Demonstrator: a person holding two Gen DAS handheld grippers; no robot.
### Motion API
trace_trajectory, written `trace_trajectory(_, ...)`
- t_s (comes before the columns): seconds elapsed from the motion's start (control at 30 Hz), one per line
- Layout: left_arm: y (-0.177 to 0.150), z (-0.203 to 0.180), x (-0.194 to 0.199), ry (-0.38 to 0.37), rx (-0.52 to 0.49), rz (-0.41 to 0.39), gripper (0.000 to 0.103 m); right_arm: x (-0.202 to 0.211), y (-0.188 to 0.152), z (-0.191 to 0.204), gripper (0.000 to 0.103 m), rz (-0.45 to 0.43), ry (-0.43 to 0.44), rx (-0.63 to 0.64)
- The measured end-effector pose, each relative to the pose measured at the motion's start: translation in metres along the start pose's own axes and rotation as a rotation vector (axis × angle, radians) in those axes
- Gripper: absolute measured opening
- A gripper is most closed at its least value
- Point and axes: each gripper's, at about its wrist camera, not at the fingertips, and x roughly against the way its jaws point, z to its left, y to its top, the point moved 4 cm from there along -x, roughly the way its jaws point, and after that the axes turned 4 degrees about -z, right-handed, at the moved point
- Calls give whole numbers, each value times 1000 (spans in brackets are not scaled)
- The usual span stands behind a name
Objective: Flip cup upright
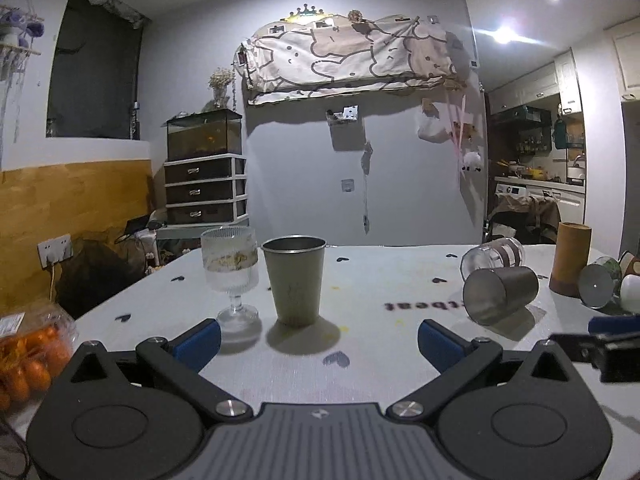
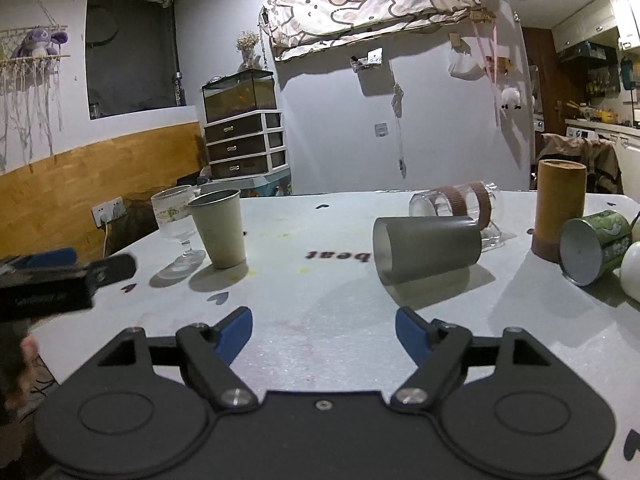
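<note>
- A net bag of oranges [image 1: 30, 354] lies at the far left edge of the table [image 1: 380, 364], beside the left gripper's body.
- A ribbed stemmed glass [image 1: 231, 276] stands upright, just beside and slightly behind an upright metal cup [image 1: 295, 280]; the right wrist view shows the same pair at the table's left side, the stemmed glass [image 2: 175, 222] partly behind the metal cup [image 2: 219, 232].
- The left gripper [image 1: 319, 340] hovers low over the table with its blue-padded jaws spread wide and nothing between them; the upright metal cup stands ahead of the gap, apart from both pads.
- The right gripper [image 2: 324, 330] is likewise wide open and empty, above bare tablecloth.
- The tipped grey cup [image 2: 426, 249] lies on its side ahead and a little right of the right gripper, its mouth turned toward the left and toward the camera; it touches neither gripper. In the left wrist view this tipped grey cup [image 1: 500, 294] lies right of centre.
- Just behind it lies a clear glass mug [image 2: 456, 206] with a brown ribbed band, also on its side.
- Further right stands a tall brown cylinder [image 2: 559, 210], upright.
- Beside it a green printed tin [image 2: 592, 246] lies tipped over, its base toward the camera, with a white rounded object [image 2: 632, 272] at the right edge.
</note>
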Motion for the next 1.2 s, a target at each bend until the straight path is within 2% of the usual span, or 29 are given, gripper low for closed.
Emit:
trace_trajectory(0.1,-5,1,2,2,4,8,103,0,0,-1,85,-5,-7,10)
trace_trajectory(0.17,-8,0,2,12,2,13,103,0,-1,0,92,-9,-13,22)
trace_trajectory(0.37,-13,-2,5,11,-8,18,103,3,-3,2,101,-27,-36,52)
trace_trajectory(1.2,-15,-1,6,13,-1,21,103,5,-2,4,103,-38,-62,77)
